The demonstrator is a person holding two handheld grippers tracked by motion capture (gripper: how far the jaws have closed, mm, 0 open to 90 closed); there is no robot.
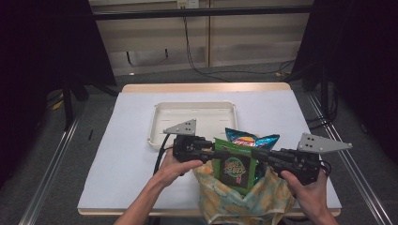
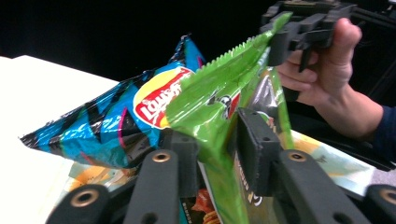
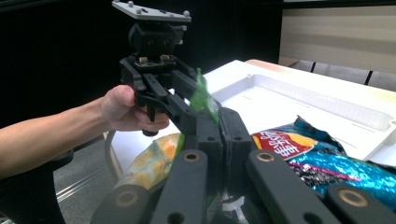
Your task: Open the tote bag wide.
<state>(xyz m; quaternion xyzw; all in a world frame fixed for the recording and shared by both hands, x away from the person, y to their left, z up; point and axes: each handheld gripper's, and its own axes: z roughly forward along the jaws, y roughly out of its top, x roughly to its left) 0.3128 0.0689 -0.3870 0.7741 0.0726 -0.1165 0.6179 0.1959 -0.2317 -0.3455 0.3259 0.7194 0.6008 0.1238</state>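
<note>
A green snack bag (image 1: 234, 171) stands upright in a yellow-patterned cloth bag (image 1: 244, 204) at the table's near edge. My left gripper (image 1: 223, 153) is shut on the bag's top left corner. In the left gripper view the green film (image 2: 210, 107) runs between the pads of this gripper (image 2: 217, 144). My right gripper (image 1: 257, 154) pinches the top right corner. In the right gripper view its jaws (image 3: 220, 128) are shut on a sliver of green film (image 3: 201, 95). A blue Lay's chip bag (image 1: 251, 139) lies just behind the green one, and it also shows as the blue bag (image 2: 107, 126) in the left gripper view.
A shallow white tray (image 1: 195, 115) sits on the white mat (image 1: 136, 154) behind the bags. The cloth bag hangs over the table's front edge. Dark curtains and floor cables surround the table.
</note>
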